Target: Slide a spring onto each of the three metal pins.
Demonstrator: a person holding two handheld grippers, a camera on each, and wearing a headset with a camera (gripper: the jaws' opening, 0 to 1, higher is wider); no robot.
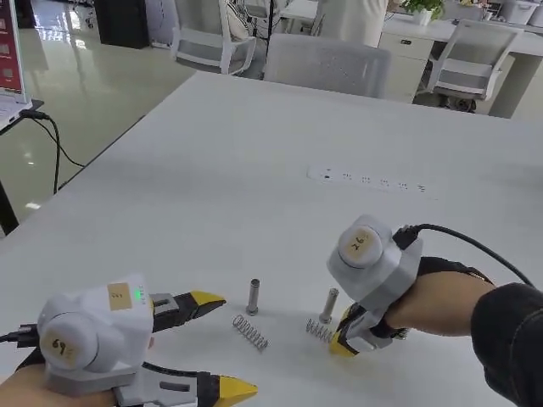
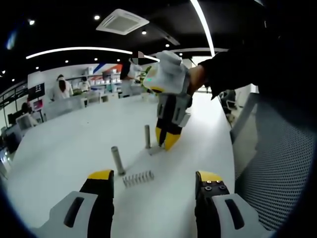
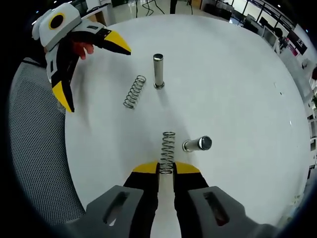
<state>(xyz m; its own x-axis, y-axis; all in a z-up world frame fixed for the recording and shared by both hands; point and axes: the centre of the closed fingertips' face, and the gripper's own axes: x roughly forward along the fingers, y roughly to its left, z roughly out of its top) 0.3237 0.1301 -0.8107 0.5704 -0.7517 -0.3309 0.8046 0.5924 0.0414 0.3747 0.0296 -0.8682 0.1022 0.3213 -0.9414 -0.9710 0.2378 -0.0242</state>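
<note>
Steel spring (image 3: 168, 146), near end hidden in clenched right hand-held gripper (image 3: 166, 169); left hand-held gripper (image 2: 154, 178) agape.

The table (image 1: 254, 153) is smooth matt white, the 2 pins (image 3: 158, 69) are bare metal with a dull sheen, the 2 springs (image 3: 134, 91) thin bright wire — and the left gripper (image 2: 154, 176) and right gripper (image 3: 167, 168) wear smooth white-and-grey plastic shells, yellow-tipped.

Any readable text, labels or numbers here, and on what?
Nothing reads for certain.
On the left gripper, a round sticker: marks too blurred.
On the right gripper, a round sticker: too blurred.
On the power strip: marks too small.
On the sign at left: too small.
</note>
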